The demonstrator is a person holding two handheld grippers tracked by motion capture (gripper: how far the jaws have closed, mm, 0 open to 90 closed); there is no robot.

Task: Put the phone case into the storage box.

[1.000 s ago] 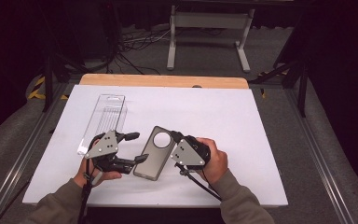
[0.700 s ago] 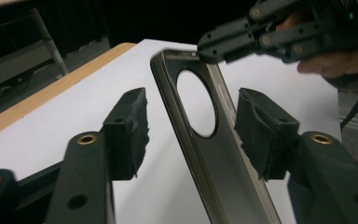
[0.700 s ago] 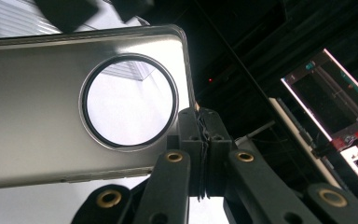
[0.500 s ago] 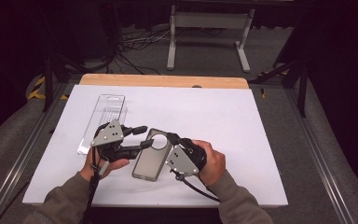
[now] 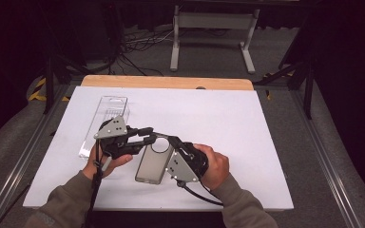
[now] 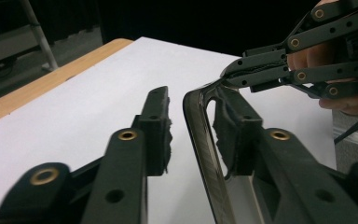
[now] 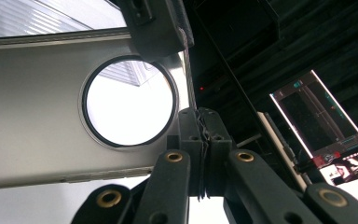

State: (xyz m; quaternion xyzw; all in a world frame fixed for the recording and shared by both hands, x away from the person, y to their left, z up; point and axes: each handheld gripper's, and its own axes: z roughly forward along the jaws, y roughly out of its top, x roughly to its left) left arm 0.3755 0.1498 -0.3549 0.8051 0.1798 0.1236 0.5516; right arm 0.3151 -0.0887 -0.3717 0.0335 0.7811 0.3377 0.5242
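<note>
Your white worktop (image 5: 247,142) carries two things: a clear plastic package (image 5: 105,124) lying flat toward nine o'clock, and the grey phone case (image 5: 153,161) with a round cutout, which sits near six o'clock, lifted between your two tools rather than resting flat.

The right gripper (image 5: 171,141) has its jaws fully closed, pinching the case's thin edge beside the round cutout; in the right gripper view (image 7: 198,122) the pads meet tightly on that rim. The left gripper (image 5: 145,137) comes in from nine o'clock, and its jaws have just been closing with the case's upper-left rim between them. In the left gripper view (image 6: 200,128) one pad lies against the inside of the rim while the other stands apart from it, so that grip is not yet made.

By the look of it, you are at the step of taking a second hold on the case so both tools carry it. Next, you need to bring the left jaws the rest of the way onto the rim, squarely and not on the corner curve, while the right hold stays firm so the case does not twist.
</note>
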